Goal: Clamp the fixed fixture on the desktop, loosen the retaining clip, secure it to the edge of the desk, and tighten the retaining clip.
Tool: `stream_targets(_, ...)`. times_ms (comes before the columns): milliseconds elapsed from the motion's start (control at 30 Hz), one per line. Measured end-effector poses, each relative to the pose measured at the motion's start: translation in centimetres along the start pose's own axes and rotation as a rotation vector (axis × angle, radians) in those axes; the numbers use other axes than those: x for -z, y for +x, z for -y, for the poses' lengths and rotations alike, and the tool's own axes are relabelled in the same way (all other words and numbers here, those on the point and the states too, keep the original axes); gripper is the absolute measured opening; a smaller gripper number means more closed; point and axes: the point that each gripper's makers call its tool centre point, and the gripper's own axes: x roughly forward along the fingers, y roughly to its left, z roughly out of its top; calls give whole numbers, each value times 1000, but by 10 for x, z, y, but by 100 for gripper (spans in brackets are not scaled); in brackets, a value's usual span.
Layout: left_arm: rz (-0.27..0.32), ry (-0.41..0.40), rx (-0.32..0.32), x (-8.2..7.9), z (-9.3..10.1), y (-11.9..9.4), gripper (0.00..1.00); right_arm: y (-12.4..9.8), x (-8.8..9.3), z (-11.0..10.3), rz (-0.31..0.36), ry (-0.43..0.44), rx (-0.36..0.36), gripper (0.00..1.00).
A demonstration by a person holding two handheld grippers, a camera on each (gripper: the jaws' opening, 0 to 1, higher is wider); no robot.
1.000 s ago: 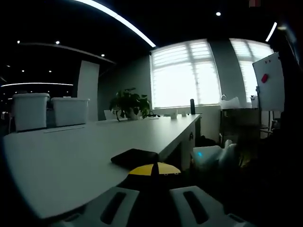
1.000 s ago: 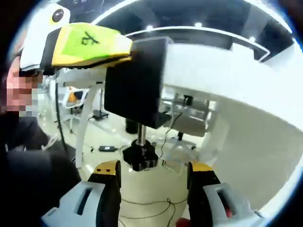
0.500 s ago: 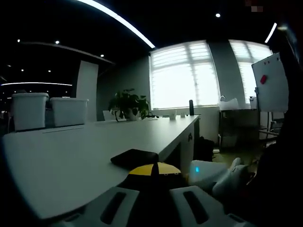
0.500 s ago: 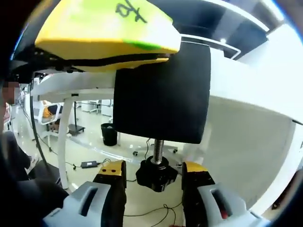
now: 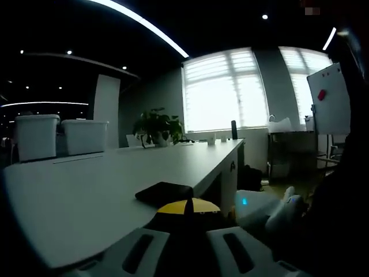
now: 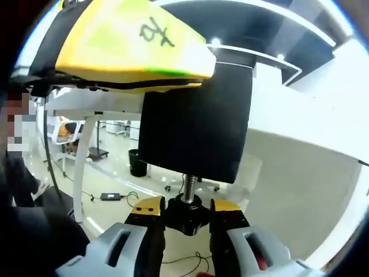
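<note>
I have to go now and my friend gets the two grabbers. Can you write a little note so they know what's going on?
Left gripper: shut on the black clamp, holding it at the edge of the white desk.
Right gripper: below the desk edge, jaws closed around the black screw knob under the clamp.
Done: the clamp sits over the desk edge, with its screw pointing down.
Left: turn the knob until the clamp grips the desk, then let go with both. How tight it is now can't be told.
</note>
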Motion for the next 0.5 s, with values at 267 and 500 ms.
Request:
stream_targets(267,-16,10,-5,0,0,1,1,4,-2,-10,40,-31,-227,26)
stream_targets(500,-17,-1,4,0,-1,1,1,5,-4,-21,74,-49,-414,26)
